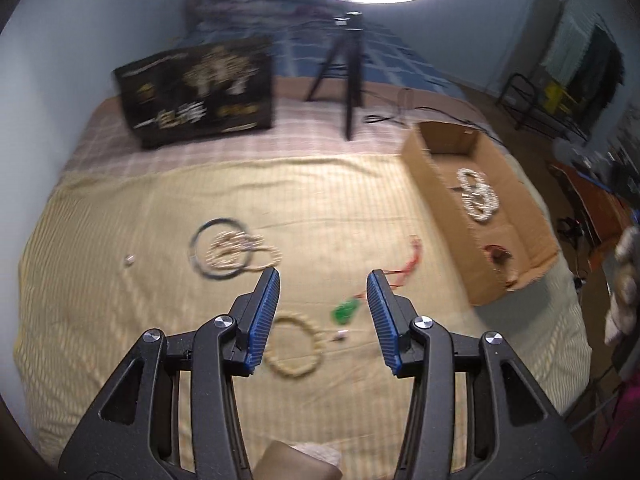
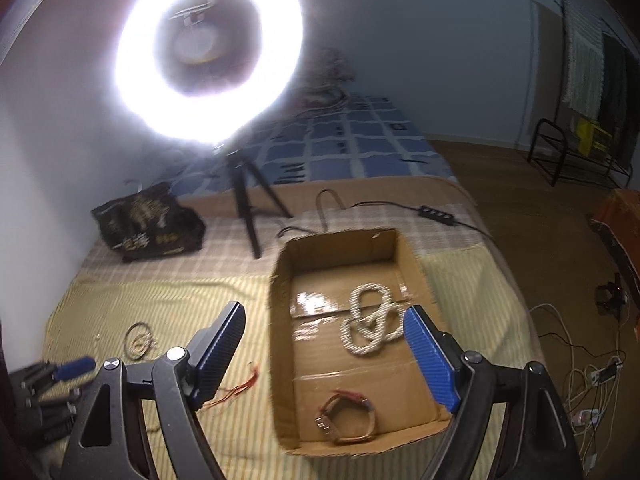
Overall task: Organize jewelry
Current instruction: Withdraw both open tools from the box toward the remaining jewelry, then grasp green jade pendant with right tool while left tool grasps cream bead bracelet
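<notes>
A bedroom in a home is being shown: a bed is being covered by a yellow striped sheet and a blue checked blanket. A ring light is being held up by a tripod, cables are being left across the wooden floor, and clothes are being hung along the wall.

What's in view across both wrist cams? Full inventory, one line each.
cardboard box: 1, brown, open, right side of bed
white bead necklace: 1, inside box
watch: 1, tan strap, inside box, near end
cream bead bracelet: 1, on yellow sheet, below left gripper
dark hoop with bead strands: 1 cluster, on sheet
green pendant on red cord: 1, on sheet
black bag: 1, far left
ring light on tripod: 1, white, lit
left gripper: open
right gripper: open, over box
</notes>
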A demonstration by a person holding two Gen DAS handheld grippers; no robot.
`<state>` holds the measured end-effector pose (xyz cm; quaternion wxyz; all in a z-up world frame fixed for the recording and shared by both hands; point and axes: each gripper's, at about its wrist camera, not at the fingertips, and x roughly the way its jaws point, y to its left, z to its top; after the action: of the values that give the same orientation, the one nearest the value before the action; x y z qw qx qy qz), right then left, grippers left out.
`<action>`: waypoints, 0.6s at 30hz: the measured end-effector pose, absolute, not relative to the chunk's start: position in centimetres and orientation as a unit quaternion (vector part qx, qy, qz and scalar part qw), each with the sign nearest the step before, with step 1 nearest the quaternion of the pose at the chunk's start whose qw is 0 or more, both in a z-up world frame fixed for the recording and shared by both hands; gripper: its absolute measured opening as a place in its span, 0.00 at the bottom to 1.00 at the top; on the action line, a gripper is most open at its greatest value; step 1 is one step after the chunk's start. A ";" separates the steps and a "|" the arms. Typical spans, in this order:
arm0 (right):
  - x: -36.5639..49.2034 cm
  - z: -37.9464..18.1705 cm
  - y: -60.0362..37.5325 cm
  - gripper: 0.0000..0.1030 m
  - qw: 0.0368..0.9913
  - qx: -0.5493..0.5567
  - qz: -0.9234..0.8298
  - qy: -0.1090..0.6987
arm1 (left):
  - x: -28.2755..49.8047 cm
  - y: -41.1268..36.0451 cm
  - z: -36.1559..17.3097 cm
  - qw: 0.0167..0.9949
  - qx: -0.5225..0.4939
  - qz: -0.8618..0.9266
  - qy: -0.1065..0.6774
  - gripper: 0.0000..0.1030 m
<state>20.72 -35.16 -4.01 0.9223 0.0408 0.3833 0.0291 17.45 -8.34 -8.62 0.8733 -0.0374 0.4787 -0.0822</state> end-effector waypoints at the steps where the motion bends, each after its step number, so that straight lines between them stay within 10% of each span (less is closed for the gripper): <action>1: 20.6 -4.3 -34.5 0.81 0.921 0.037 0.037 0.387 | 17.5 -7.5 -8.9 0.871 -0.042 -0.075 0.483 0.45; 10: 19.6 -7.2 -28.5 0.79 0.883 0.013 0.130 0.450 | 17.8 -3.4 -11.8 0.839 -0.065 -0.055 0.538 0.45; 18: 19.7 -12.1 -23.4 0.57 0.823 0.060 0.173 0.538 | 17.3 -2.7 -14.2 0.816 -0.087 -0.067 0.568 0.45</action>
<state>19.73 -23.40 -12.05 0.8229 0.0605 0.5377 0.1734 17.33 -2.71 -14.15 0.8158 -0.0874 0.5678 -0.0671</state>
